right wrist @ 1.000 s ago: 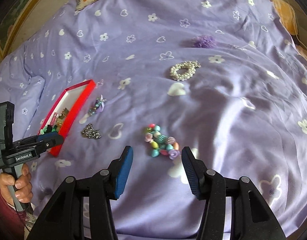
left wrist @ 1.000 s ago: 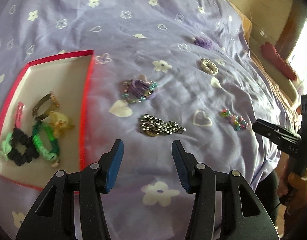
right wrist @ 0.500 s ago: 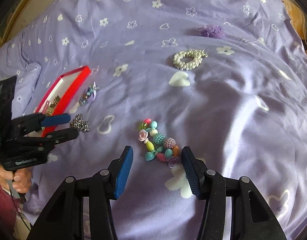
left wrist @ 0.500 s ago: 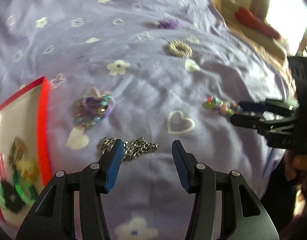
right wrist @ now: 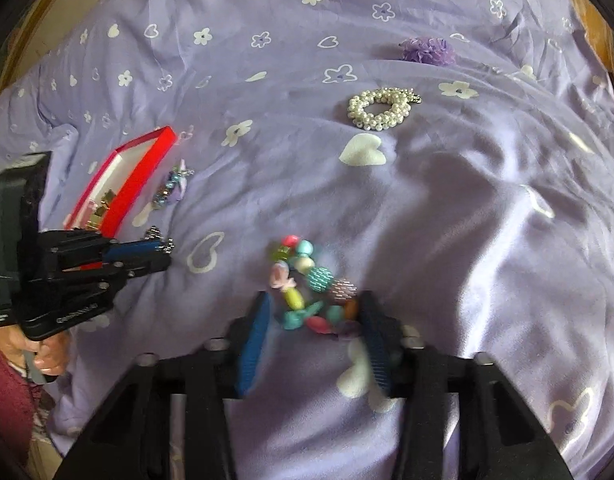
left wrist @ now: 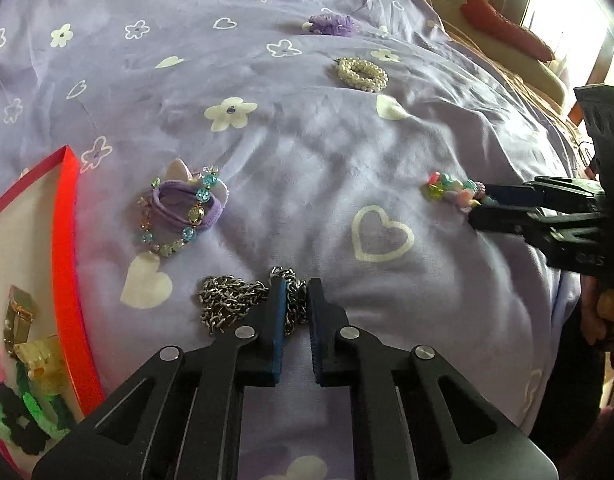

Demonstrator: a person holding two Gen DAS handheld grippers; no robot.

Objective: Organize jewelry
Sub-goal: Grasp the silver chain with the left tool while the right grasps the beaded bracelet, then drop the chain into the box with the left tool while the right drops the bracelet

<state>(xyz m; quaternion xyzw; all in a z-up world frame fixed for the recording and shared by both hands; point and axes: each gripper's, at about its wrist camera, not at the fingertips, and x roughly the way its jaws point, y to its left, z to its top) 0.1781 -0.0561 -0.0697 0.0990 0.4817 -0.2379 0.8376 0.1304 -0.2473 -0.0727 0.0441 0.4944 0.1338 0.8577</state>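
A silver chain (left wrist: 227, 300) lies bunched on the purple bedspread, and my left gripper (left wrist: 295, 290) is shut on its right end. From the right wrist view, the left gripper (right wrist: 163, 256) shows at the left with the chain (right wrist: 157, 236) at its tips. A colourful bead bracelet (right wrist: 307, 280) lies between the fingers of my right gripper (right wrist: 314, 304), whose jaws are closing; a gap still shows at the left pad. The left wrist view has the right gripper (left wrist: 481, 202) at the bracelet (left wrist: 447, 190). The red-rimmed box (left wrist: 65, 240) at the left holds several hair ties and clips.
A purple hair tie with a bead bracelet (left wrist: 183, 208) lies beside the box. Farther back are a pearl bracelet (left wrist: 363, 74) and a purple scrunchie (left wrist: 333, 24). The bed's edge drops off at the right, with a red object (left wrist: 503, 28) beyond. A hand (right wrist: 47, 356) grips the left tool.
My left gripper came down over the silver chain and shut on it. My right gripper sank onto the bead bracelet and its jaws have narrowed around it.
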